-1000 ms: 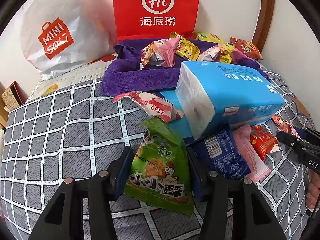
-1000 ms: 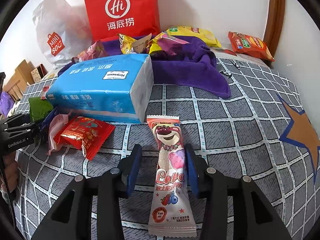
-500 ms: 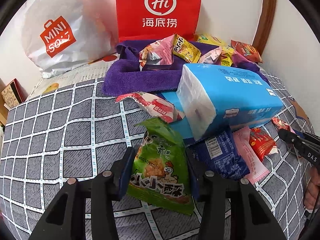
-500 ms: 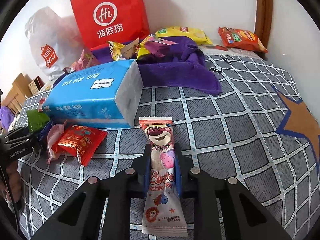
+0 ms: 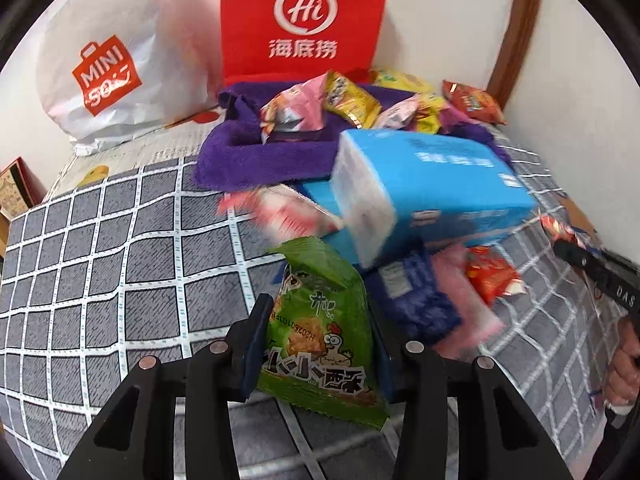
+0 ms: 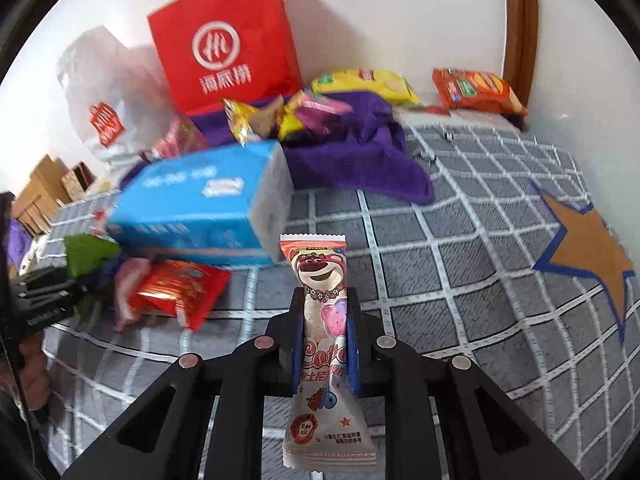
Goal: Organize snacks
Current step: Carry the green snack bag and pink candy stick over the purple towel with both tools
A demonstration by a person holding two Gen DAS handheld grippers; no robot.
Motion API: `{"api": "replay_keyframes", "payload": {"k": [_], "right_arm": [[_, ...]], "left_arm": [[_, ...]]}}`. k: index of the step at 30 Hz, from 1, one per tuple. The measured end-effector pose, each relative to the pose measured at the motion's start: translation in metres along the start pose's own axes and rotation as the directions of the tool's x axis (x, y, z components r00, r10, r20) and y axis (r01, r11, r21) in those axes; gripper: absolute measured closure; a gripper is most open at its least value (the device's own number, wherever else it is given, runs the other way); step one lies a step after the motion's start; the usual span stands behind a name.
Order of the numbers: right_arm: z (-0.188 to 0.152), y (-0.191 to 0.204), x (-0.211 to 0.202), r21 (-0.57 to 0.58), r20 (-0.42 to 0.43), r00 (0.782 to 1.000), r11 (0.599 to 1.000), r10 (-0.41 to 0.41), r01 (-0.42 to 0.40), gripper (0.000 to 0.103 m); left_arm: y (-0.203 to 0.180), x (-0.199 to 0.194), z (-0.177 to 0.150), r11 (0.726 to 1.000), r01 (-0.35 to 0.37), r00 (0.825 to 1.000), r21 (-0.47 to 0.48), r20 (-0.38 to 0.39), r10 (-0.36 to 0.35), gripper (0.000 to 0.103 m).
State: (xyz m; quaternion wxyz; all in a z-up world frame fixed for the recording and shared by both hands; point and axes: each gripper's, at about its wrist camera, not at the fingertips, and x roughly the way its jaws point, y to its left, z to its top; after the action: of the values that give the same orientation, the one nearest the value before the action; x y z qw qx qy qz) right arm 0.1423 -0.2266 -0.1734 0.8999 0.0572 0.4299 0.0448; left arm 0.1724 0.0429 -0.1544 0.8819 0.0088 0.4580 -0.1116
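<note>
Left wrist view: the left gripper [image 5: 318, 354] has its fingers pinching a green snack packet [image 5: 322, 332] printed with a cartoon chicken, crumpled at the top, above the grey checked bed cover [image 5: 120, 280].

Right wrist view: the right gripper [image 6: 323, 344] has its fingers clamped on a long pink bear-print snack stick [image 6: 322, 320], standing upright between them, near a blue tissue pack [image 6: 200, 208].

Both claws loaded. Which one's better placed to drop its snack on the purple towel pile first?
Probably right. The right claw, shut on the pink bear packet, has open bedspread up to the purple towel. The left claw, shut on the green snack bag, faces the blue tissue pack.
</note>
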Motion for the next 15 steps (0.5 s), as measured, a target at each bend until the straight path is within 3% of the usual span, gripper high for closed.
{"api": "replay_keyframes", "payload": {"k": [9,15], "right_arm": [[0.017,0.02,-0.038,-0.032,0.063,0.997,0.999,0.032,-0.03,0.086],[0.034,0.04,-0.053,-0.073,0.087,0.994,0.996,0.065,-0.059,0.086]], "left_arm": [[-0.01,-0.031,0.001,0.998,0.045,0.999,-0.035,-0.017,-0.046,0.061],[-0.018,-0.052,0.02,0.996,0.072,0.997,-0.044,0.002,-0.072,0.061]]}}
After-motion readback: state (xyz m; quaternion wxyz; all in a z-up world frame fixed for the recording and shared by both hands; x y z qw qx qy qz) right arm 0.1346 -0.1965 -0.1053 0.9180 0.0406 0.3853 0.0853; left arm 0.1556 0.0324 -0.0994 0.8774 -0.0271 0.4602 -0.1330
